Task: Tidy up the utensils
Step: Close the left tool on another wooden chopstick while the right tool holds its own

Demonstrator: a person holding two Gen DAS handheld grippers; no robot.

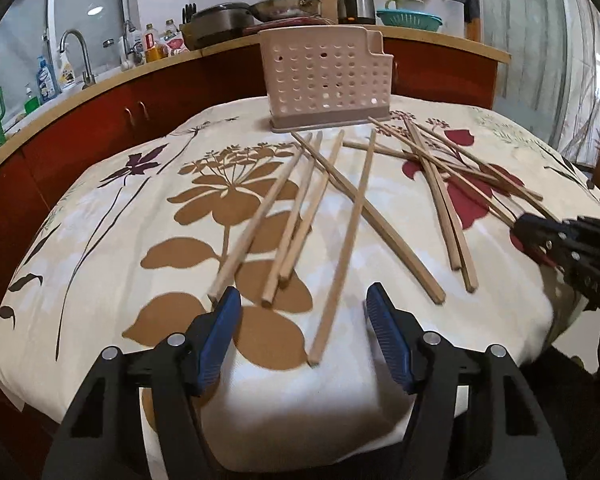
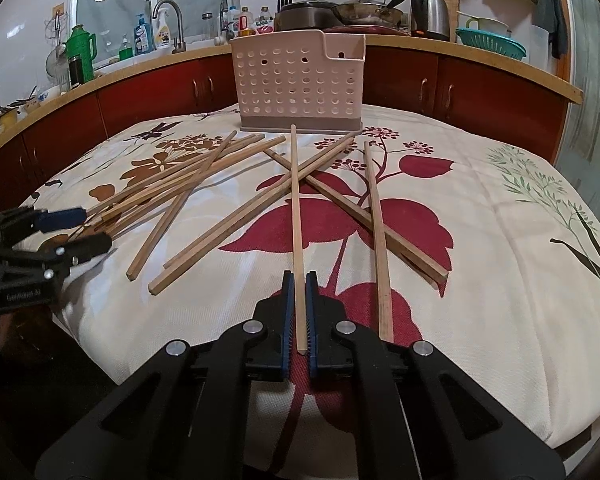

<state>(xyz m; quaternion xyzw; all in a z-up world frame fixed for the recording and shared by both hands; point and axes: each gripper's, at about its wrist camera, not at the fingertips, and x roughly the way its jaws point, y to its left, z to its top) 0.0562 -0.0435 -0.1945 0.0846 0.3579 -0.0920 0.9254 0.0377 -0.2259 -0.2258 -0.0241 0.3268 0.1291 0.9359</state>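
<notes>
Several wooden chopsticks lie scattered on a floral tablecloth. A pale perforated utensil holder stands upright at the table's far side; it also shows in the right wrist view. My left gripper is open and empty, low over the near ends of the left chopsticks. My right gripper is shut on one chopstick that points toward the holder. The right gripper shows at the right edge of the left wrist view. The left gripper shows at the left of the right wrist view.
A red-fronted kitchen counter curves behind the table with a tap, bottles, pans, a kettle and a teal colander. The table's near edge drops off just below both grippers.
</notes>
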